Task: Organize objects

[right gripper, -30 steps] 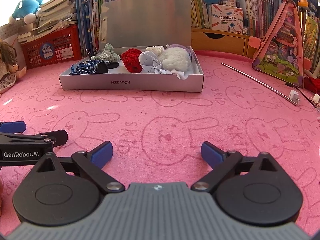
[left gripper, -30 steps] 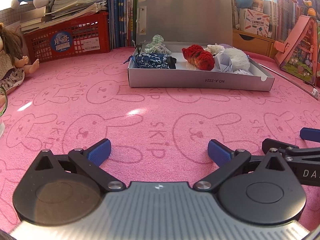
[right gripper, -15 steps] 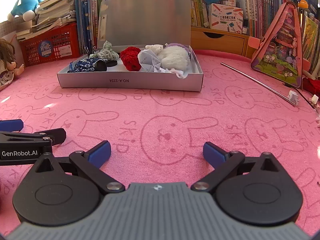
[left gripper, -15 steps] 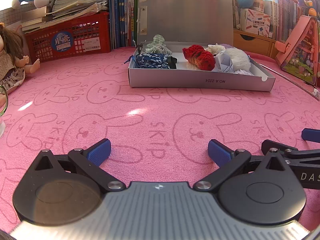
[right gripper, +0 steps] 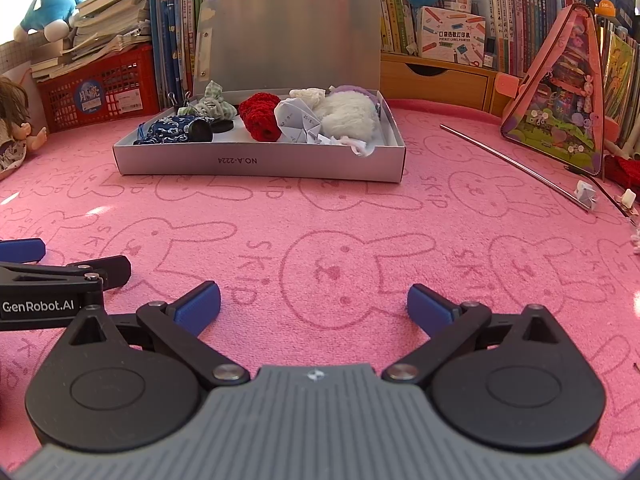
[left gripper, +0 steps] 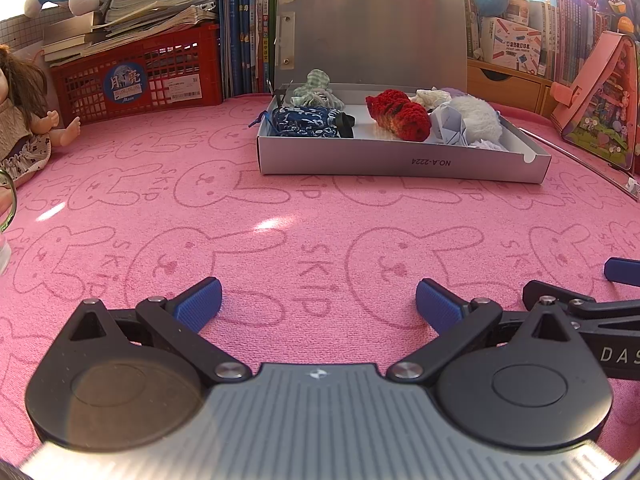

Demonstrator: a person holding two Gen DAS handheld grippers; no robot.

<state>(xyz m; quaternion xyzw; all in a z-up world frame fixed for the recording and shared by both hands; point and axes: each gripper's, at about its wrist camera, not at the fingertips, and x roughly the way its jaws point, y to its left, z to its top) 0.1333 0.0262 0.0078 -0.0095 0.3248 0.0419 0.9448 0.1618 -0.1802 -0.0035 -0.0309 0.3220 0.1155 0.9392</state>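
right gripper (right gripper: 314, 306) jaws just widened, empty like left gripper (left gripper: 318, 304), above pink mat (right gripper: 320, 216).

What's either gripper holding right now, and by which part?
Nothing. The left gripper and right gripper are both open over the bare pink mat; the right one has just been opening wider.

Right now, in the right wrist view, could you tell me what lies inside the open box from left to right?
Blue patterned pouch → green checked cloth → red knitted piece → folded paper → white fluffy ball.
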